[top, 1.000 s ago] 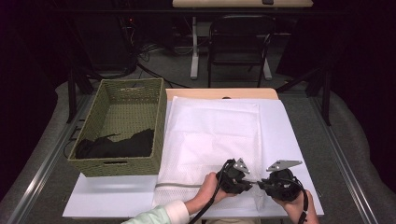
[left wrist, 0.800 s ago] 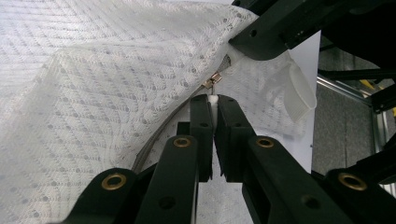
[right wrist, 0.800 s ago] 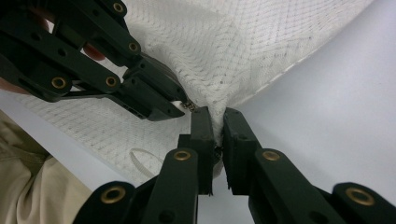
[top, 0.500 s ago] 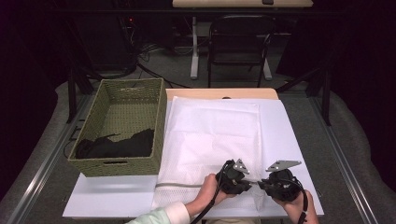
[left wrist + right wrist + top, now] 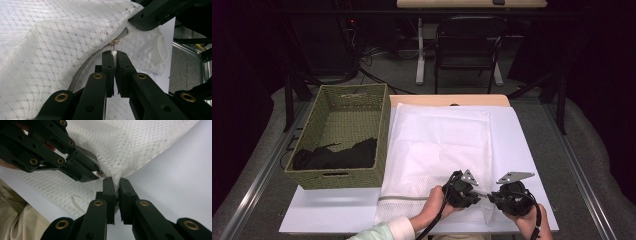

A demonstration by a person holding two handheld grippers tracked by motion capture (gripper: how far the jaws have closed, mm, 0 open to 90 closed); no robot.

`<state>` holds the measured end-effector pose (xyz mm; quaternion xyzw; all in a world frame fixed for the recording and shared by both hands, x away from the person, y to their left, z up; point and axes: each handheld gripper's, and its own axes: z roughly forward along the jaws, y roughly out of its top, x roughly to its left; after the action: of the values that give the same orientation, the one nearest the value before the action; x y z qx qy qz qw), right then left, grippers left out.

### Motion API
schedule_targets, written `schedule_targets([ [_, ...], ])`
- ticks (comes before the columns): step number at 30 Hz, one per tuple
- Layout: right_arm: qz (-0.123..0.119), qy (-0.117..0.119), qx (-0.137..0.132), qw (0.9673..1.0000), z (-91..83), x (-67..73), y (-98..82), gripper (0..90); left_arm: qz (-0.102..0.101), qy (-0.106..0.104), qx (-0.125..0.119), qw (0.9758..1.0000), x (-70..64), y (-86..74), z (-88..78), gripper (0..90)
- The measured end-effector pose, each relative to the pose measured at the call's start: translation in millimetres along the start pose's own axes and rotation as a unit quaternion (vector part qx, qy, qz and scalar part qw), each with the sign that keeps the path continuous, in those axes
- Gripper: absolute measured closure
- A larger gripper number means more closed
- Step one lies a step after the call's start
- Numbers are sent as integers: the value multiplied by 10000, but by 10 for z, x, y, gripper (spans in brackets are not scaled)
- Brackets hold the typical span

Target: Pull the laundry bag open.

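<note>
Left claw is clamped tight on the small white pull tab of the zipper, jaws pressed together with the tab pinched at their tips and the brass slider sitting just beyond them. Right claw is closed too, biting a pinched-up fold of the white mesh bag right beside the zipper's end, so the fabric rises in a little ridge between its jaws. From the right gripper view the left claw comes in from the upper left, its tips almost touching the right one's, the slider glinting between them.

Seen from the high view, both claws meet nose to nose at the near edge of the mesh bag, left claw and right claw just beside each other, each in a hand; a pale green sleeve enters from the bottom. The zipper line runs leftward from them along the bag's near edge. The bag lies flat on a white sheet that covers the desk.

To the left, touching the sheet's edge, stands a woven green basket with dark cloth bunched at its near end. Beyond the desk, a black chair waits on the grey floor.
</note>
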<state>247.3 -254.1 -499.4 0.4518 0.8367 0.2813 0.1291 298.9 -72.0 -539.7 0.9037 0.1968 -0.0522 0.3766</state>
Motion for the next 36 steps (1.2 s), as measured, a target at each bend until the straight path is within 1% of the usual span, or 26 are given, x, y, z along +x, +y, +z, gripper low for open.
schedule_targets([
  [1,0,0,0,10000,0,0,0,851,0,0,0,10000,0,0,0,867],
  [2,-14,-19,-7,10000,-2,6,-2,852,-14,-51,-21,10000,-4,3,10,867],
  [3,21,-4,-17,10000,0,12,-6,852,4,-26,12,10000,-14,10,8,867],
  [6,-27,-39,-51,10000,-12,15,-9,853,156,-20,59,9999,-38,25,0,866],
  [7,-27,-39,-51,10000,-12,15,-9,853,54,-99,-31,9999,-48,21,9,866],
  [8,-27,-38,-54,10000,-15,12,-11,853,170,-56,89,9998,-42,28,-6,866],
  [13,-5,-5,-67,10000,-15,7,-16,854,177,-44,89,9998,-48,30,-8,865],
  [14,-5,-5,-67,10000,-15,7,-16,854,-101,-35,-41,9999,6,3,6,865],
  [15,-5,-5,-67,10000,-15,7,-16,854,-101,-35,-41,9999,6,3,6,869],
  [16,-127,-82,-5,9999,2,39,-12,855,-93,-12,-42,9999,7,-7,6,869],
  [17,-139,-87,-4,9999,5,36,-12,856,-49,9,-34,10000,8,-11,2,869],
  [18,-139,-87,-4,9999,5,36,-12,856,-49,9,-34,10000,8,-11,2,869],
  [19,-130,-85,0,9999,6,33,-14,856,-103,32,-69,9999,-1,-16,3,870],
  [20,-107,-75,-11,9999,8,35,-16,856,-75,21,-34,10000,2,-14,1,870],
  [23,-133,-103,-2,9999,8,39,-13,857,-88,60,-37,9999,-5,-16,-4,870],
  [24,-123,-195,20,9997,3,43,-9,858,-29,298,55,9995,26,-23,-15,872],
  [25,-171,-364,30,9992,-12,33,-12,859,-29,298,55,9995,26,-23,-15,872],
  [26,-33,-317,5,9995,-31,1,-25,858,-164,305,82,9994,89,-44,-20,871],
  [27,-33,-317,5,9995,-31,1,-25,858,-343,190,51,9992,161,-76,-36,871],
  [28,-33,-317,5,9995,-31,1,-25,858,-343,190,51,9992,161,-76,-36,871],
  [29,74,-195,-62,9998,-31,-35,-44,858,-343,190,51,9992,161,-76,-36,871],
  [31,74,-195,-62,9998,-31,-35,-44,858,-343,190,51,9992,161,-76,-36,871],
  [32,74,-195,-62,9998,-31,-35,-44,858,-370,114,97,9992,192,-140,-112,871],
  [33,74,-195,-62,9998,-31,-35,-44,858,-370,114,97,9992,192,-140,-112,869],
  [34,-12,-225,20,9997,-3,-38,-47,854,-351,106,110,9993,190,-154,-127,868],
  [36,-25,-264,34,9996,-4,-38,-50,854,-363,69,129,9992,190,-165,-135,868],
])
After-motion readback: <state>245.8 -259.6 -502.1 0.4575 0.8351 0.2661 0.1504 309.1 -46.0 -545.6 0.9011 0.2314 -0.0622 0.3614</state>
